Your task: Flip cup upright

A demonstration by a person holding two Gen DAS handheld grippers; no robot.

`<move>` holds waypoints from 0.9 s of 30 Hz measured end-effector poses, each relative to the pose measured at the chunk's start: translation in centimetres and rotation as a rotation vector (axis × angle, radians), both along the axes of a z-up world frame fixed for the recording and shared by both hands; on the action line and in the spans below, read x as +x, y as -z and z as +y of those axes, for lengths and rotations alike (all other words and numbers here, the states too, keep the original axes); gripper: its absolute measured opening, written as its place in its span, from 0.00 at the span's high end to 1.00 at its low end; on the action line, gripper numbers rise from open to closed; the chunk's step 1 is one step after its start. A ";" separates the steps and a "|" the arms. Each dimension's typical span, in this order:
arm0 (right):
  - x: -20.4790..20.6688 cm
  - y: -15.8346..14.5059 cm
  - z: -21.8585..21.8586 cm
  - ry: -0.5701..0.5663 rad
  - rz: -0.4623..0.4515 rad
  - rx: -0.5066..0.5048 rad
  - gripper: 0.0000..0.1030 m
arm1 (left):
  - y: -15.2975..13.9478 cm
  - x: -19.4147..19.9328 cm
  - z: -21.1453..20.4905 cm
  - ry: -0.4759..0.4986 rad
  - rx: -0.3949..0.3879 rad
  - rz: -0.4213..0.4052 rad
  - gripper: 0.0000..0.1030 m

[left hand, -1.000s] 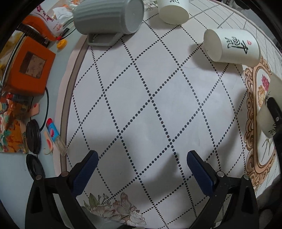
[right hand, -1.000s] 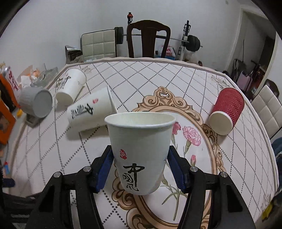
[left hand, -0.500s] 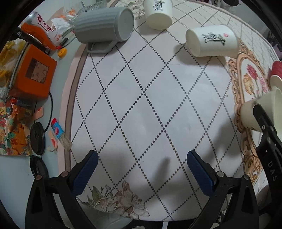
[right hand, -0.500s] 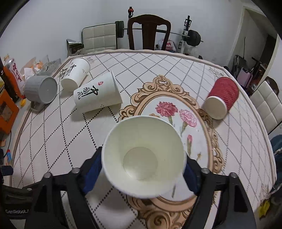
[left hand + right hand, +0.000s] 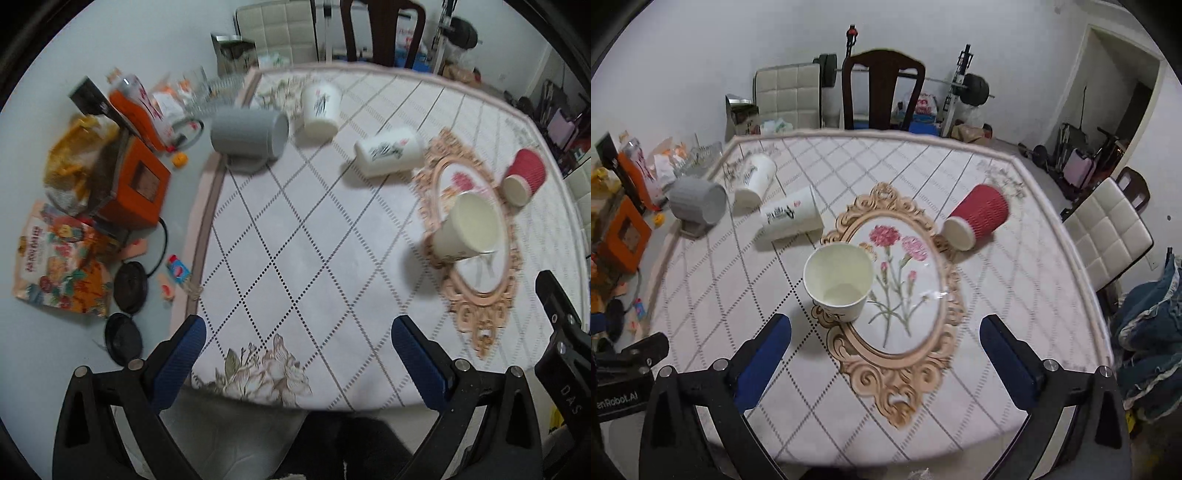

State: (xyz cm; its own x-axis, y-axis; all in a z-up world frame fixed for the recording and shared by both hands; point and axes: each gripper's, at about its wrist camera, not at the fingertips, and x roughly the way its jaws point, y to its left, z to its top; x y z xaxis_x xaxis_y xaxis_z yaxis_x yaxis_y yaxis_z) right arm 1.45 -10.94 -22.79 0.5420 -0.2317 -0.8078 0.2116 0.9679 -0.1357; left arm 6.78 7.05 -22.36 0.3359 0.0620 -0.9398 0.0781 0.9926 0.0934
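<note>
We see the white paper cup upright, mouth up, at centre frame on the mat's gilt floral medallion; our right gripper hangs spread wide and empty below it; our left gripper likewise gapes, holding nothing; four other cups lie tipped, presumably awaiting their turn.

A room with plain white walls and a pale floor. A tabletop with a diamond-patterned cloth fills the centre of the frame. Behind it, at the top, stand a dark wooden chair, a cream padded chair and a barbell rack. Another cream padded chair sits at the right. An open doorway shows at upper right.
</note>
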 end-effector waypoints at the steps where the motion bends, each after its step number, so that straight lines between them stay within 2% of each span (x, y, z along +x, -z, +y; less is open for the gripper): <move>1: -0.8 -1.3 -0.2 0.001 -0.010 0.000 0.00 | -1.3 -0.8 -0.3 0.005 -0.005 -0.024 0.00; 9: -6.7 -10.6 -1.2 0.001 -0.071 0.004 0.00 | -9.6 -6.1 -1.0 0.002 -0.039 -0.173 0.00; 13: -9.6 -14.2 -1.5 -0.001 -0.091 -0.001 0.00 | -13.2 -8.7 -1.1 -0.005 -0.044 -0.240 0.00; 20: -14.0 -18.6 -2.0 -0.013 -0.123 0.025 0.00 | -16.8 -12.5 -1.0 0.000 -0.054 -0.298 0.00; 27: -16.7 -21.1 -1.7 -0.026 -0.146 0.034 0.00 | -18.9 -15.2 -1.0 0.000 -0.059 -0.338 0.00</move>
State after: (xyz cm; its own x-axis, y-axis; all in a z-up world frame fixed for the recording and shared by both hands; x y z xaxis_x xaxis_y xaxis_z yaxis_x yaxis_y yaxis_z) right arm -15.29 -12.65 -1.70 0.6599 -0.1895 -0.7270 0.2013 0.9769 -0.0719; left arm -8.40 6.03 -3.48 0.6291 0.0107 -0.7773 0.0522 0.9971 0.0560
